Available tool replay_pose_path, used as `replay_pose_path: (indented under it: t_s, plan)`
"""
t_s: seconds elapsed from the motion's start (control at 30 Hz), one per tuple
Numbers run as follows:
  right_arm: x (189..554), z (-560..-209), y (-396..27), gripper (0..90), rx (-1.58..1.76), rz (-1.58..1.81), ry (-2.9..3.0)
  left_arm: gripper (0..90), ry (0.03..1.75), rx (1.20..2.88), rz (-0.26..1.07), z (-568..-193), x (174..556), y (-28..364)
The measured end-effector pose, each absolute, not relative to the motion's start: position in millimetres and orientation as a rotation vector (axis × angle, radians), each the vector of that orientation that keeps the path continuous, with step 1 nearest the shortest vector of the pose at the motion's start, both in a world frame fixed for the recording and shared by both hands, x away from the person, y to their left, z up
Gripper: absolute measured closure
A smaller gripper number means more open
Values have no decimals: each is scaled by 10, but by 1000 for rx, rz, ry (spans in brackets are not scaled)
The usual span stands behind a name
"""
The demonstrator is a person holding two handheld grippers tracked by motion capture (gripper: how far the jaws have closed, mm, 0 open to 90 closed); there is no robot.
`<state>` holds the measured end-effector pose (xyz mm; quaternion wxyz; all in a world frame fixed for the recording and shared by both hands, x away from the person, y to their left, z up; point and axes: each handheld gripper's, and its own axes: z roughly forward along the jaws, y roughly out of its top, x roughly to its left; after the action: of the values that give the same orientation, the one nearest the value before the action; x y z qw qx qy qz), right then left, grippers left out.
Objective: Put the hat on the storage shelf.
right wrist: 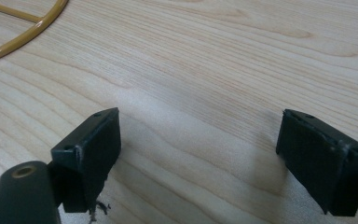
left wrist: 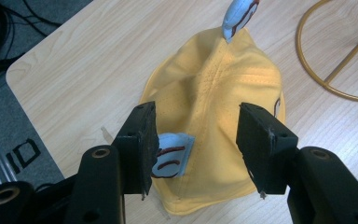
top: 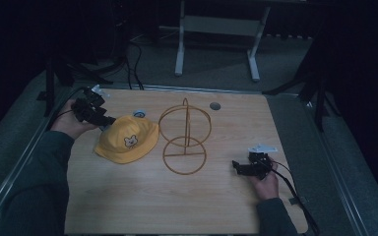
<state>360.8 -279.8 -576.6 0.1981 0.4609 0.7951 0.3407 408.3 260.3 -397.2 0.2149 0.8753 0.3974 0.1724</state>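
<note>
A yellow child's hat (top: 127, 139) with a small animal face and light-blue ear flaps lies on the wooden table (top: 187, 206), left of centre. My left gripper (top: 102, 119) hovers at the hat's far-left edge. In the left gripper view it (left wrist: 195, 144) is open, its jaws straddling the hat (left wrist: 219, 98), and one blue ear flap (left wrist: 170, 161) lies beside the left jaw. A gold wire hat stand (top: 184, 137) rises just right of the hat. My right gripper (top: 237, 167) rests low near the table's right side, open (right wrist: 200, 154) over bare wood.
A round grommet hole (top: 215, 105) sits near the table's far edge. White frame legs (top: 179, 49) stand on the floor beyond the table, with cables (top: 133, 64) at the far left. The stand's ring (right wrist: 23, 32) lies ahead-left of my right gripper.
</note>
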Motion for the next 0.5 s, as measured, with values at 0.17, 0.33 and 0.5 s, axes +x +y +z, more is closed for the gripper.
replay_pose_path:
  t_s: [0.17,0.33,0.5]
  plan:
    - [3608,-5766,-2798,137,1290,953,2225,485,1096,2446,469,-3970,4115,2569]
    - [3608,-5766,-2798,137,1290,953,2225,488,1091,2494,455,-3976,4161,2522]
    - [3608,-5766,-2798,136,1290,953,2225,489,1087,2525,441,-3974,4214,2457]
